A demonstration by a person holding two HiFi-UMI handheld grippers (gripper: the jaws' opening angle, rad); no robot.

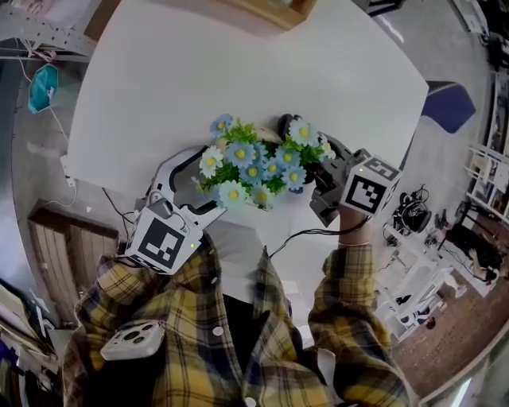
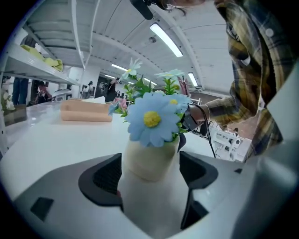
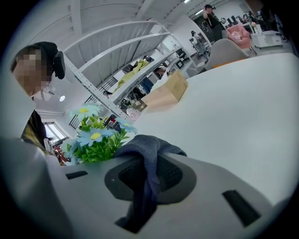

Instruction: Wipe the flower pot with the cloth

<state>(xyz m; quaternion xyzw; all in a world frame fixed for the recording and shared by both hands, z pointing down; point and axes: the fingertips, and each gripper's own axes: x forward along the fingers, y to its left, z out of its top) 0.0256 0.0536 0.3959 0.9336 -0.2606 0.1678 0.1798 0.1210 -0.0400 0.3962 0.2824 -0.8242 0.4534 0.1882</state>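
A cream flower pot (image 2: 150,161) with blue and white daisies (image 1: 258,163) stands on the white table (image 1: 238,71). My left gripper (image 2: 152,176) is shut on the pot, one black pad on each side of it. In the head view the left gripper (image 1: 199,181) reaches in under the blooms from the left, and the flowers hide the pot. My right gripper (image 3: 147,175) is shut on a dark grey-blue cloth (image 3: 145,151) that bulges over the jaws. In the head view the right gripper (image 1: 312,171) sits just right of the daisies (image 3: 96,140).
A wooden box (image 1: 270,12) stands at the table's far edge, also seen as a box (image 3: 166,93) and a low tray (image 2: 86,112). A black cable (image 1: 306,233) runs across the near table. A phone (image 1: 131,340) sits in the person's plaid shirt pocket. Shelves line the room.
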